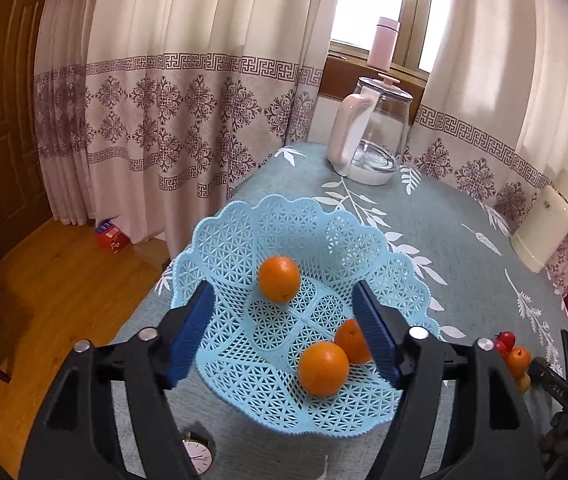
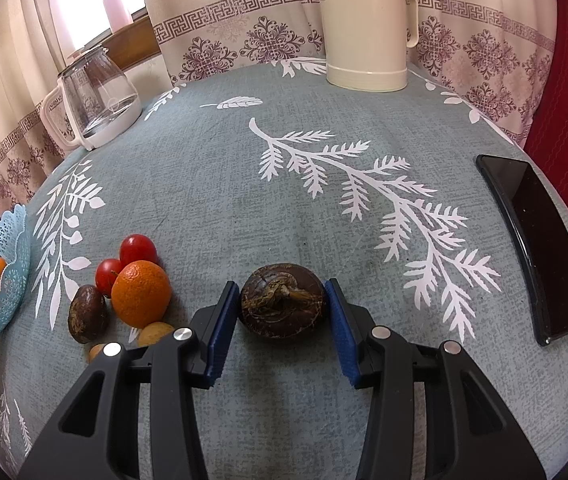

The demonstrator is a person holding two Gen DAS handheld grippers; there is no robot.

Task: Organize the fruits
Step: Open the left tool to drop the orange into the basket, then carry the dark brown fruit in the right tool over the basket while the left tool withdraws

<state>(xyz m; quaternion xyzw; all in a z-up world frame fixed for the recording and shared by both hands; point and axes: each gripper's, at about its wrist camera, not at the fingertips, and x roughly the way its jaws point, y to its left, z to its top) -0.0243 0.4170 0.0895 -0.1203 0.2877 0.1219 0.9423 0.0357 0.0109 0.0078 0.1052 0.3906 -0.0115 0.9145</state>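
Note:
A light-blue lattice basket point(image 1: 243, 236) stands near the table's left edge and holds three oranges point(image 1: 279, 283). My left gripper point(image 1: 281, 294) hangs open above it with nothing between its fingers. In the right wrist view a dark brown round fruit point(image 2: 284, 306) rests on the cloth. My right gripper point(image 2: 280, 286) is around it, with a blue pad against each side. To its left lies a small pile: an orange point(image 2: 141, 294), two red tomatoes point(image 2: 136, 249), another brown fruit point(image 2: 87, 314) and small yellowish fruits point(image 2: 155, 332). The basket point(image 2: 13, 236) shows at the far left of that view.
A glass kettle point(image 1: 368, 136) and a cream thermos point(image 2: 364, 28) stand at the back of the table. A black phone point(image 2: 540, 248) lies on the right. A wristwatch point(image 1: 197, 454) lies near the front edge. Curtains hang behind, and a wooden floor lies to the left.

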